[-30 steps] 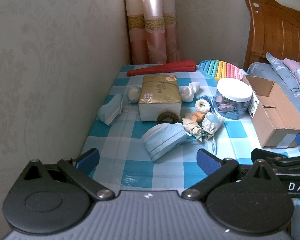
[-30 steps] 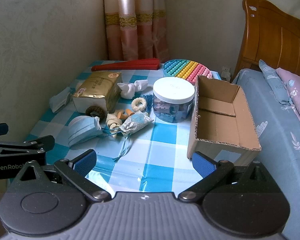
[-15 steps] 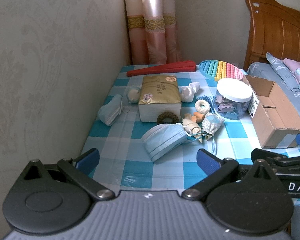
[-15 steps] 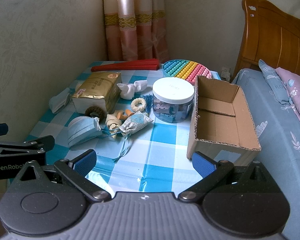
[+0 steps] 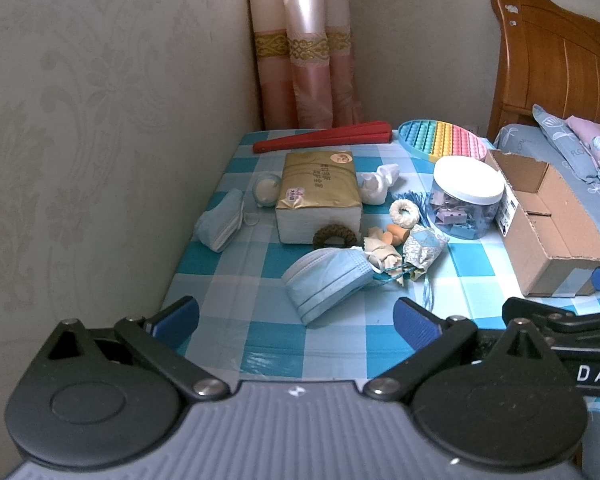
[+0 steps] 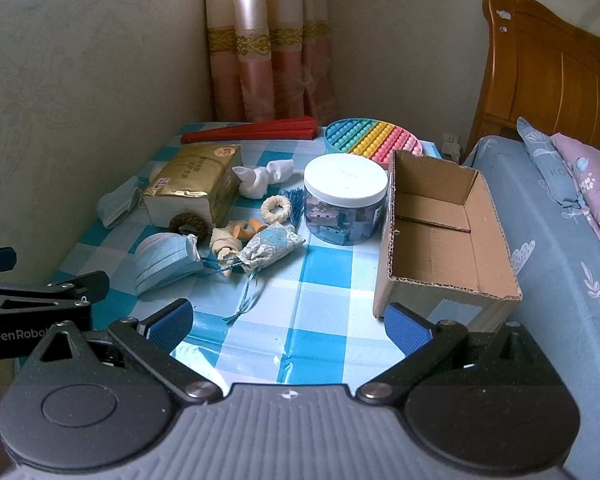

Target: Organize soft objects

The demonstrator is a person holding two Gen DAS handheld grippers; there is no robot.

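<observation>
The soft things lie in a cluster mid-table on the blue checked cloth (image 5: 260, 344): a folded blue face mask (image 5: 326, 280) nearest, a patterned drawstring pouch (image 5: 422, 246) just right of it, a cream cloth bundle (image 5: 382, 256) between them, and a brown hair ring (image 5: 336, 236) leaning on the gold tissue pack (image 5: 318, 192). A second mask (image 5: 220, 222) lies at the left, near the wall.

The left wrist view alone shows a small round item (image 5: 266, 190) tucked behind the tissue pack on its left. The right wrist view looks down into the open cardboard box (image 6: 440, 232), bare inside, standing at the table's right edge, touching the white-lidded jar (image 6: 346, 200).

The left gripper (image 5: 296, 316) and the right gripper (image 6: 288, 322) both hang above the near table edge, fingers spread wide, holding nothing.

Against the frames a second ago, nothing on the table has shifted, and both grippers sit in the same place.
</observation>
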